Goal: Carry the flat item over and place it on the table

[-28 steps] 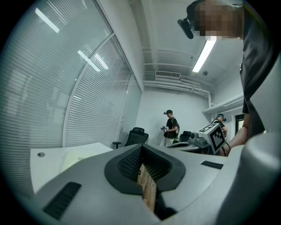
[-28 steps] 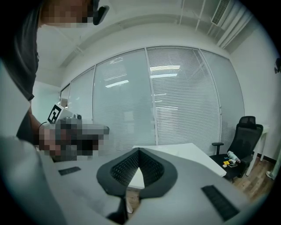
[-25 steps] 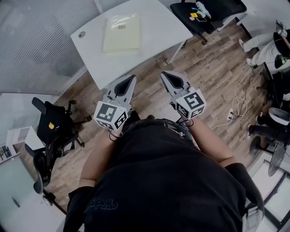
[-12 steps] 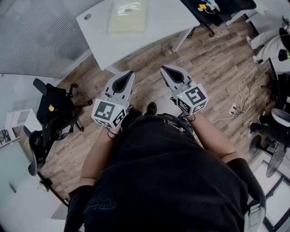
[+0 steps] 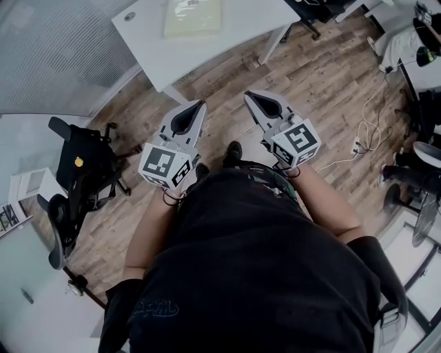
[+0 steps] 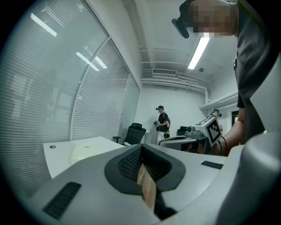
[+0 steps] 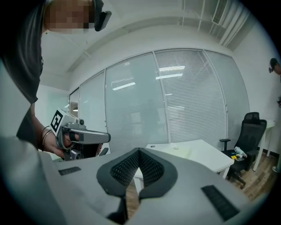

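The flat item (image 5: 193, 16) is a pale yellow sheet in a clear wrap. It lies on the white table (image 5: 241, 31) at the top of the head view. My left gripper (image 5: 201, 103) and right gripper (image 5: 248, 94) hang side by side over the wood floor, well short of the table, both pointing at it. Both are shut with nothing between the jaws. In the left gripper view, the left gripper (image 6: 141, 147) points past the flat item (image 6: 85, 151) on the table (image 6: 59, 158). The right gripper (image 7: 139, 151) faces the table (image 7: 206, 159) too.
A black office chair (image 5: 77, 180) stands on the floor at the left, beside a glass wall with blinds (image 5: 55, 48). White cables (image 5: 362, 148) trail across the floor at the right. A person (image 6: 163, 124) stands at the far end of the room.
The table and the flat item have slid toward the top edge of the head view. Both grippers keep the same pose, shut and empty. A shoe now shows between them.
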The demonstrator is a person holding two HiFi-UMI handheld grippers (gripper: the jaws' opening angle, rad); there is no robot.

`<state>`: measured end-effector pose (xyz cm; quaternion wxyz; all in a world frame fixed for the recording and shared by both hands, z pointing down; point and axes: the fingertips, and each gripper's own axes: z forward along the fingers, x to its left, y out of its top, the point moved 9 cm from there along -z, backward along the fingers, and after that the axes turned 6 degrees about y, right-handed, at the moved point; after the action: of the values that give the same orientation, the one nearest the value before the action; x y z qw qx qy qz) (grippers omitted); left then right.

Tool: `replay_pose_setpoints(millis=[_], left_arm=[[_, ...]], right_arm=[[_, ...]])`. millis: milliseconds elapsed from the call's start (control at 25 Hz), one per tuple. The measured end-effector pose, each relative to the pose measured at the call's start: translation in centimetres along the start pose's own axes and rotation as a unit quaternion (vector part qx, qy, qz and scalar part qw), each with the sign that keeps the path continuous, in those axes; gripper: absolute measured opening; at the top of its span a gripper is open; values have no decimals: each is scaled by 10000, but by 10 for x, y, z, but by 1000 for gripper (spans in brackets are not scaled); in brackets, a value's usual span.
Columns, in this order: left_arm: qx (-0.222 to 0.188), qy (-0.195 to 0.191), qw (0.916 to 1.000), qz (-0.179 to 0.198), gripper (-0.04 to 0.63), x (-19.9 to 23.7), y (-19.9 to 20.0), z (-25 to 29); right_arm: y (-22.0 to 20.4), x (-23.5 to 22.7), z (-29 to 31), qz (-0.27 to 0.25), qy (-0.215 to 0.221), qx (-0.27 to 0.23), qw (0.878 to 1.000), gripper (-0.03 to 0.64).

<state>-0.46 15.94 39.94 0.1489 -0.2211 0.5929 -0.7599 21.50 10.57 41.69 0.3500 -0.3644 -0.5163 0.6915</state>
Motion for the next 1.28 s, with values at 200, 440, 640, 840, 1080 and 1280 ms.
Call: replay_pose_setpoints(millis=[200, 440, 640, 840, 1080, 1280], left_arm=[[-48, -75, 9999, 113, 14, 0, -2, -47], [-42, -31, 9998, 179, 14, 12, -10, -100], [-105, 63, 9998, 179, 14, 21, -14, -135], [-126, 105, 9998, 122, 14, 24, -19, -158], [-120, 64, 9998, 110, 14, 22, -21, -167], [-130, 26, 9999, 89, 14, 20, -24, -171]], right_arm=[[1, 40, -7, 120, -166, -129, 9997, 21], [0, 78, -7, 144, -326, -268, 9990, 21], [-10, 108, -10, 206, -406, -302, 9985, 21], [-12, 135, -7, 206, -386, -334, 9985, 21], [-13, 147, -7, 193, -374, -306, 9986, 21], [-17, 152, -9, 193, -411, -263, 9986, 21]])
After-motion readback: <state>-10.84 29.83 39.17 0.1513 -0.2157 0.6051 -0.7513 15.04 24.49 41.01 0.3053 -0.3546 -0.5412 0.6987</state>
